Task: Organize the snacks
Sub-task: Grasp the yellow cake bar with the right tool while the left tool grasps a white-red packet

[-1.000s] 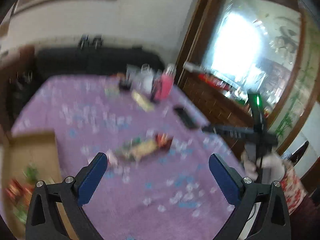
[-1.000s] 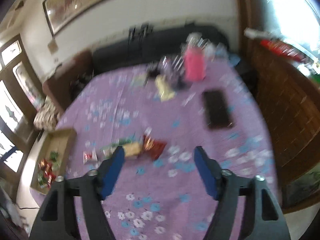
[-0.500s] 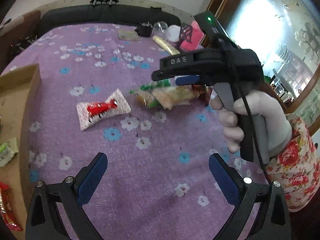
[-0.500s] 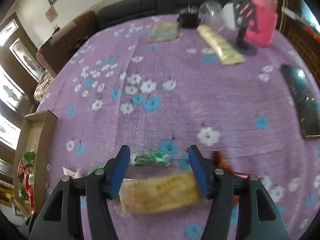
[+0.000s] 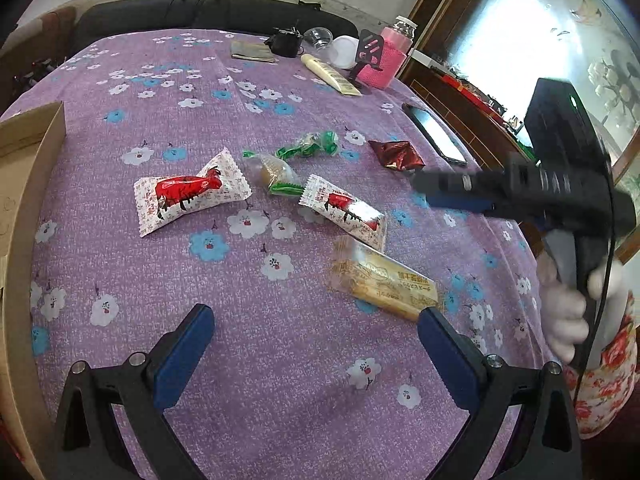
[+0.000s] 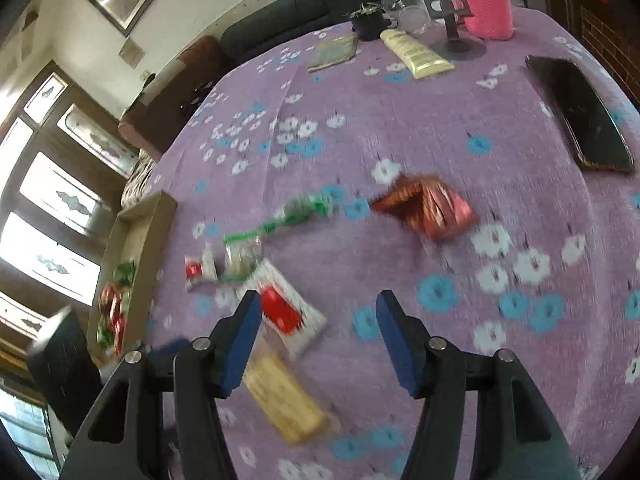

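Print covered the yellow biscuit wrapper (image 5: 383,284) and two red-and-white candy packets (image 5: 188,195), at twelve o'clock, but none was legible.

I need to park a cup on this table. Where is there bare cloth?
Bare cloth lies between the cardboard box and the wrapped snacks, and past them toward the pink bottle. It is crowded around the yellow bar and the red-and-white packets.

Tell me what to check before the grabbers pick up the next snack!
1. Left gripper open, holding nothing: ok.
2. Right gripper open, holding nothing: ok.
3. Yellow rectangular biscuit packet lying flat on the purple flowered tablecloth, by the left gripper's right finger: ok.
4. Open cardboard box at the table's left edge, ready for snacks: ok.
5. Sharp right wrist view for aiming: not ok, blurred.
6. Black phone apart from the snacks: ok.
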### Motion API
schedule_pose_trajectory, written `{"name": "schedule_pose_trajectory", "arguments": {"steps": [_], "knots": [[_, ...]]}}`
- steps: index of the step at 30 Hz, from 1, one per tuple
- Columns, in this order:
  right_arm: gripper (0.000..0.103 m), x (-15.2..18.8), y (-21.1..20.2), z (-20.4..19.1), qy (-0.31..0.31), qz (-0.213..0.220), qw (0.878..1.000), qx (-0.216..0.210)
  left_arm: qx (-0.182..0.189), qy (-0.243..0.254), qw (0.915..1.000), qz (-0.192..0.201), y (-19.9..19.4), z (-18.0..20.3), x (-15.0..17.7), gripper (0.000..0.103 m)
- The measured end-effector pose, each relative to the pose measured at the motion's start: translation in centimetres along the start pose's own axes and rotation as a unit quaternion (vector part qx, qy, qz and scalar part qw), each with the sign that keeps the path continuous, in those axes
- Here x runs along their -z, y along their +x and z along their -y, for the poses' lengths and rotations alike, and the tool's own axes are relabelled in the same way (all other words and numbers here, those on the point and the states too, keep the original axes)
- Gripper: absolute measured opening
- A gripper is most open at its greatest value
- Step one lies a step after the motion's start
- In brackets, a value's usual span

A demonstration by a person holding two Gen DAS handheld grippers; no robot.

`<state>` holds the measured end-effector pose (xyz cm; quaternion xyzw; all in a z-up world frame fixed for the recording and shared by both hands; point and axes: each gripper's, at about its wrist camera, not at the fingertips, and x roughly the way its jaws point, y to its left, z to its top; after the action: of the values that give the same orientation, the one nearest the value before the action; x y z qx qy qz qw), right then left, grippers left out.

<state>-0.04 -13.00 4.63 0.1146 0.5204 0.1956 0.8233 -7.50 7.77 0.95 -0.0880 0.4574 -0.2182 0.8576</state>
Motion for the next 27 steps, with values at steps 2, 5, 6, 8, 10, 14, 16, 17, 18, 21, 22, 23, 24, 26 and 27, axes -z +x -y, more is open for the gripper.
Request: {"name": "schedule_pose_trajectory", "arguments": {"steps": [2, 5, 6, 8, 10, 14, 16, 17, 18, 21, 22, 23, 24, 26, 27], "knots": [[0.059, 1.2, 0.4, -0.8, -0.033, -0.002, 0.999, 0.010, 0.006, -0.003, 1.0000, 0.003, -0.1, -0.2, 0.0, 0.102], [0.059, 2.9, 0.8, -2.4, -0.094, -0.003, 0.995, 0.017, 0.034, -0.022, 0.9991, 0.013, -0.4, -1.1, 0.1, 0.102], [0.059, 3.1, 1.0, -2.8, -0.105, -0.006, 0.994, 0.016, 0.045, -0.031, 0.9984, 0.016, -0.6, -1.5, 0.1, 0.102], [0.059, 4.1, 1.6, -3.9, -0.136, -0.014, 0.991, 0.013, 0.068, -0.048, 0.9963, 0.021, -0.9, -2.2, 0.2, 0.102], [0.059, 5.1, 2.0, -5.0, -0.166, -0.007, 0.986, 0.035, 0.079, -0.055, 0.9951, 0.022, -1.0, -2.5, 0.1, 0.102], [0.045, 6.2, 2.6, -6.5, -0.220, 0.012, 0.972, 0.080, 0.067, -0.044, 0.9967, 0.013, -0.8, -1.9, -0.3, 0.102], [0.033, 6.5, 2.5, -6.4, -0.231, 0.016, 0.969, 0.087, 0.048, -0.032, 0.9982, -0.017, -0.6, -1.2, -0.9, 0.101], [0.032, 6.4, 2.4, -6.0, -0.227, 0.018, 0.970, 0.083, 0.044, -0.025, 0.9985, -0.022, -0.6, -1.0, -1.4, 0.097], [0.032, 6.3, 2.3, -5.6, -0.220, 0.022, 0.972, 0.080, 0.030, -0.009, 0.9993, -0.020, -0.9, -0.6, -2.1, 0.097], [0.032, 5.7, 1.9, -4.2, -0.194, 0.039, 0.978, 0.073, -0.045, 0.048, 0.9978, -0.009, -1.6, -0.2, -4.5, 0.097], [0.032, 5.6, 1.7, -3.7, -0.184, 0.042, 0.980, 0.069, -0.061, 0.065, 0.9959, -0.017, -1.3, -0.3, -5.4, 0.097], [0.032, 5.4, 1.5, -3.3, -0.176, 0.044, 0.981, 0.066, -0.072, 0.083, 0.9936, -0.026, -0.8, -0.6, -6.3, 0.097], [0.032, 5.3, 1.5, -3.2, -0.172, 0.045, 0.982, 0.064, -0.085, 0.100, 0.9908, -0.032, -0.2, -0.8, -7.0, 0.097], [0.033, 5.2, 1.5, -2.9, -0.162, 0.046, 0.984, 0.055, -0.116, 0.141, 0.9823, -0.044, 1.3, -1.4, -8.0, 0.097], [0.033, 5.2, 1.5, -2.9, -0.161, 0.047, 0.984, 0.054, -0.122, 0.155, 0.9790, -0.050, 1.8, -1.7, -8.3, 0.097]]}}
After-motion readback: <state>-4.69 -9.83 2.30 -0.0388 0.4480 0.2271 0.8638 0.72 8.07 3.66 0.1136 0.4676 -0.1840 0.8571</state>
